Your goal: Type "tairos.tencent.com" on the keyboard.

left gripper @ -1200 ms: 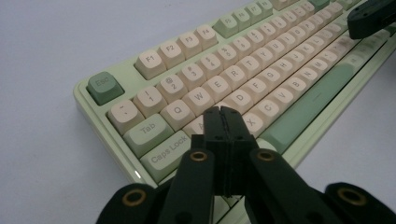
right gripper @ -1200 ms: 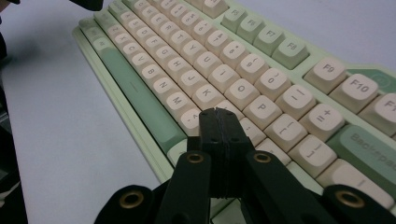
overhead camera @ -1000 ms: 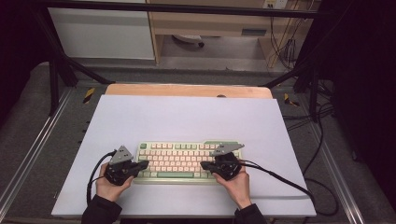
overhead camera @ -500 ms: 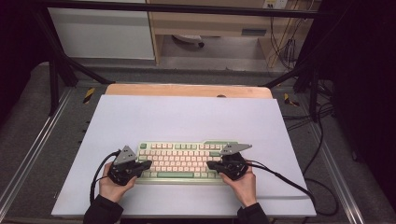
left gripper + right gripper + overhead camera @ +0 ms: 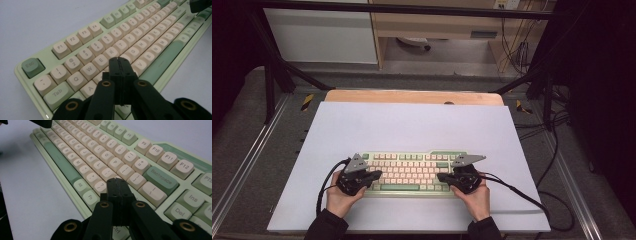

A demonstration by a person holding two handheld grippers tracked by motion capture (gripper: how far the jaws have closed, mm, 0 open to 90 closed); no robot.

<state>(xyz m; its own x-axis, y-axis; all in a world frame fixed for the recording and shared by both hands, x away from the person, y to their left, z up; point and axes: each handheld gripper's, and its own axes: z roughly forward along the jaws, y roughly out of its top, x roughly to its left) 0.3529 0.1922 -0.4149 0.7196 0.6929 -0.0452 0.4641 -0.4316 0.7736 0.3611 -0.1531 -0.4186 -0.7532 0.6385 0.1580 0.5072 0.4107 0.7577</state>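
A pale green keyboard [image 5: 412, 170] with cream keycaps lies on the near half of the white mat [image 5: 412, 125]. My left gripper [image 5: 378, 175] is shut and empty, and it reaches in over the keyboard's left end. In the left gripper view its closed tips [image 5: 118, 60] hover low above the home-row letter keys of the keyboard [image 5: 140, 37]. My right gripper [image 5: 441, 176], also shut and empty, comes in from the right end. In the right gripper view its tips [image 5: 115, 180] sit just above the keys left of the blank Enter key [image 5: 152, 190]. Whether either tip presses a key, I cannot tell.
A wooden board [image 5: 412, 96] edges the mat at the back. Black cables [image 5: 522, 192] trail from the right gripper across the mat's right side. Metal rails run along both sides of the table. A hand [image 5: 339, 200] grips each gripper near the front edge.
My left gripper has slid a little to the right, farther over the keys. The right gripper has hardly moved. Both stay shut.
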